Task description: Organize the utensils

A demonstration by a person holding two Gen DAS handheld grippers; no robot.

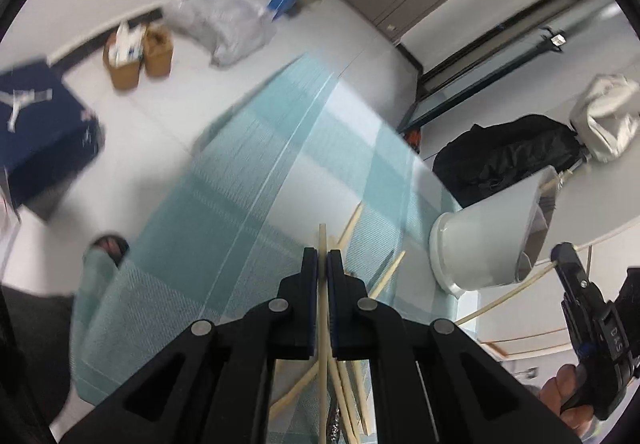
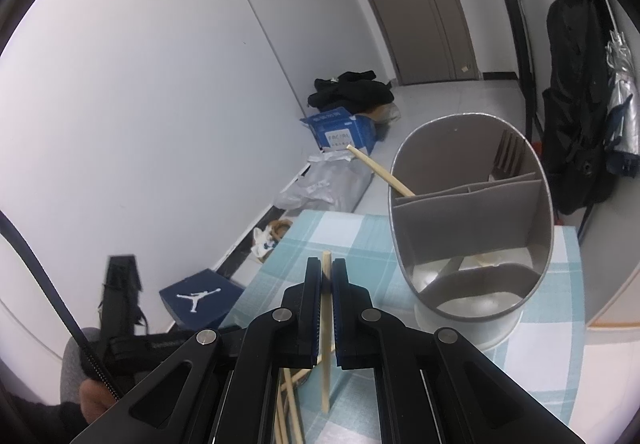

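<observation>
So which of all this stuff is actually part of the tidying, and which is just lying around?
Part of the job:
- chopstick in left tool
- chopstick in right tool
- loose chopsticks on the cloth
- utensil holder with dividers

Just lying about:
- blue box
- navy shoebox
- black clothes

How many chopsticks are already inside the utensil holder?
1 is visible: a chopstick leaning in the left rear compartment of the utensil holder, its end sticking out over the rim. Others may be hidden behind the dividers.

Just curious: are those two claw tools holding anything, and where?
Each holds one chopstick near its upper end: left gripper, chopstick; right gripper, chopstick.
</observation>
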